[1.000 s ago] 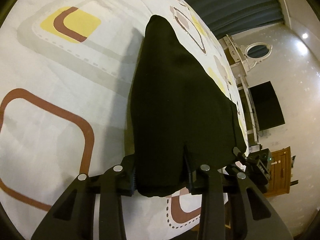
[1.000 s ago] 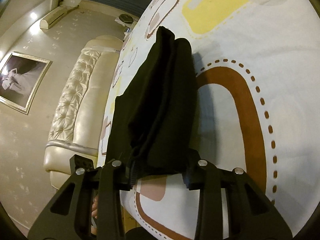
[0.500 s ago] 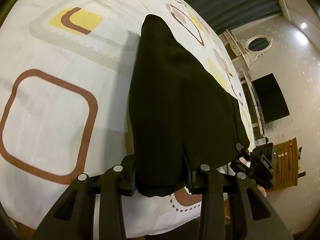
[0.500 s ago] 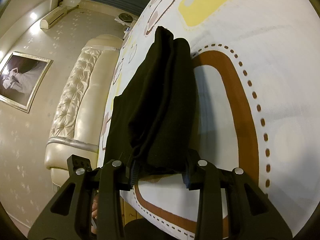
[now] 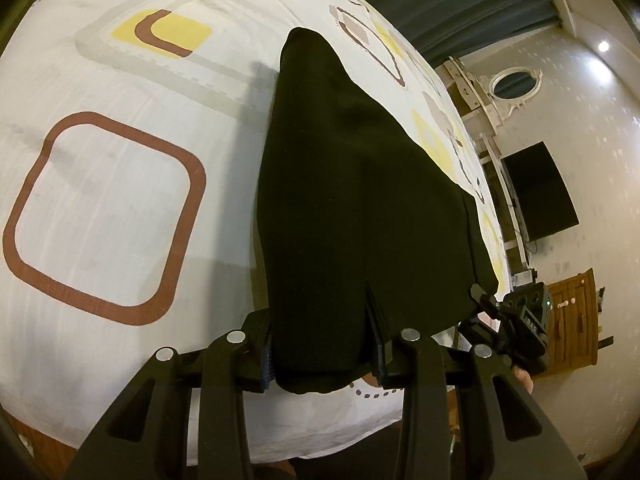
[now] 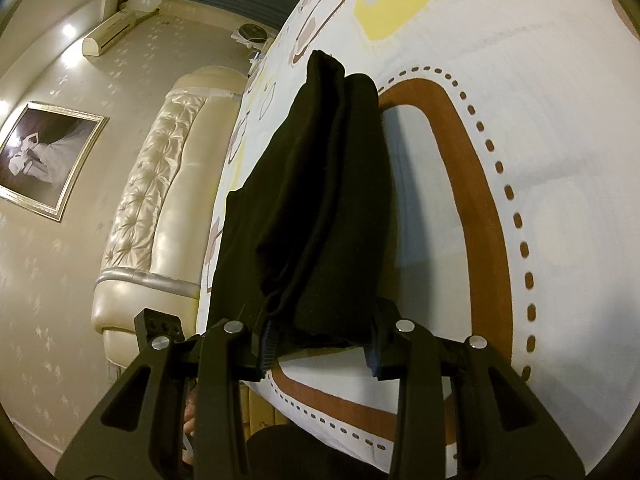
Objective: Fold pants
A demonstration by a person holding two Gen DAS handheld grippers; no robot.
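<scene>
Warm, dim indoor light; a ceiling spot (image 5: 603, 45) glares on the wall. Soft shadows fall across the bedsheet (image 5: 100, 208). Fisheye bending darkens every edge.

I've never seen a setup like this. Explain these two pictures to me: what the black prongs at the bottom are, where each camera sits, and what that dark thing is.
No robot arm is here: a person carries a two-finger gripper in each hand, each with a wide-angle camera looking forward along its fingers. That is why the room bulges. The prongs are those fingers.

One picture comes from the left gripper, the other from the right gripper. Each is closed on a near edge of the black pants, which stretch away across a bed sheet printed with brown and yellow rounded squares. In the left view the right gripper shows at the pants' other corner.

Beyond the bed are a padded headboard, a framed picture and a dark screen.
</scene>
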